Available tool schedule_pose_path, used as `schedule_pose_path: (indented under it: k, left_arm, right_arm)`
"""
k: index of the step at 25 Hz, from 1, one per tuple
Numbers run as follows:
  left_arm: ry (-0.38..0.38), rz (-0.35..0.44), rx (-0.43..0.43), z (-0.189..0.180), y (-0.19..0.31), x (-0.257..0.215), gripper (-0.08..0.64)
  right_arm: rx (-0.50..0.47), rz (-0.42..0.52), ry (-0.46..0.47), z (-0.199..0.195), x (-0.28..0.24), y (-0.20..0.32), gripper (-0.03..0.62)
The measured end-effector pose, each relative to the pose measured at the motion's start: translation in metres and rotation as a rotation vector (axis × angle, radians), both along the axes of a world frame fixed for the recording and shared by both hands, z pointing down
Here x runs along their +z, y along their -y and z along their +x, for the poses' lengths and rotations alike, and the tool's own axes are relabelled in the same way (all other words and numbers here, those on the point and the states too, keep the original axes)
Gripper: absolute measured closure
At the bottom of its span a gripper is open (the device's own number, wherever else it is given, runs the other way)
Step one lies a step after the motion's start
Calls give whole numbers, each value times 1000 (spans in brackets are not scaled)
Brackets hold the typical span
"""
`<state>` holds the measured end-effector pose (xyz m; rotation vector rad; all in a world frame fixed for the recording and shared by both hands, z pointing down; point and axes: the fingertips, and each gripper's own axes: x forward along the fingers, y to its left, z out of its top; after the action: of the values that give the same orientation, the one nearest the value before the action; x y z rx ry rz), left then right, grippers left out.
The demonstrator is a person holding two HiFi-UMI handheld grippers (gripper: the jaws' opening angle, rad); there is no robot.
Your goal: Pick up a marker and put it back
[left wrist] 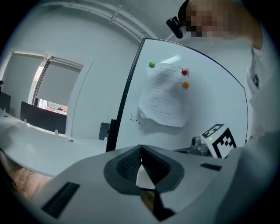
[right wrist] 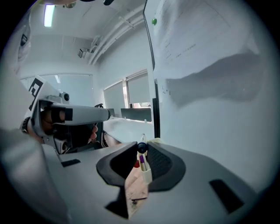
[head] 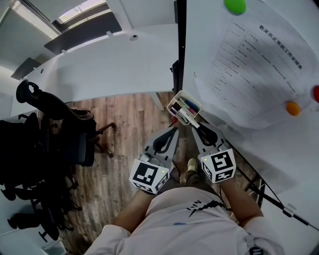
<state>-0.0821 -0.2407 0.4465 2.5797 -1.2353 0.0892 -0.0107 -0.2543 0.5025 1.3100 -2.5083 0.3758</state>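
A small white holder (head: 174, 103) with several markers in it hangs at the lower left corner of the whiteboard (head: 279, 144). My right gripper (head: 195, 125) is shut on a white marker (head: 187, 117) with a black end, held just above the holder's near side. In the right gripper view that black end (right wrist: 141, 148) sits pinched between the pads, with the holder (right wrist: 146, 172) below. My left gripper (head: 175, 131) hangs beside the holder, apart from it, its jaws shut with nothing in them (left wrist: 141, 149).
A printed sheet (head: 249, 64) is pinned to the whiteboard by a green magnet (head: 235, 6) and an orange magnet (head: 293, 108). Black office chairs (head: 50, 139) stand at the left on the wooden floor. A curved white desk (head: 109, 64) runs behind.
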Motion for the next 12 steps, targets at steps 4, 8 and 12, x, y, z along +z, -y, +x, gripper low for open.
schedule_pose_path:
  k: [4, 8, 12]
  left_arm:
    - [-2, 35, -13, 4, 0, -19, 549]
    - [-22, 68, -28, 6, -1, -40, 549]
    - [-28, 107, -34, 11, -5, -60, 549]
  right_arm:
    - [-16, 38, 41, 6, -32, -4, 515]
    - [-35, 74, 75, 10, -61, -10, 515]
    - [-51, 114, 97, 13, -86, -14, 515]
